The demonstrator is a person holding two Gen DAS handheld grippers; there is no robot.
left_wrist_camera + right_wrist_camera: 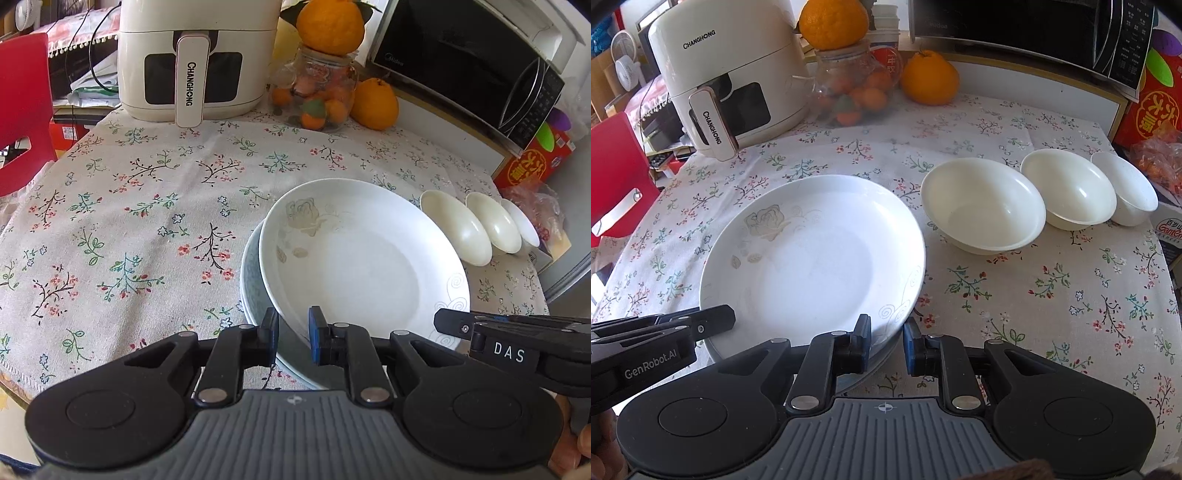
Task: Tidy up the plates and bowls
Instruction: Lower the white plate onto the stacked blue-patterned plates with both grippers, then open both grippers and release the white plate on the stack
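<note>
A white plate with a faint rose print (354, 258) (812, 258) lies on top of a second plate (249, 284) on the flowered tablecloth. My left gripper (293, 334) has its jaws on either side of the top plate's near rim with a gap, so it stands open. My right gripper (886, 339) is open too, its fingers straddling the plates' near right rim. Each gripper shows in the other's view, the right one (454, 326) and the left one (716, 319). Three cream bowls (982, 205) (1069, 190) (1126, 186) stand in a row to the right.
A white air fryer (192, 59) stands at the back left, a glass jar of small oranges (317, 92) with large oranges beside it at the back middle, a black microwave (469, 62) and a red box (1156, 110) at the back right. A red chair (22, 110) is at the left.
</note>
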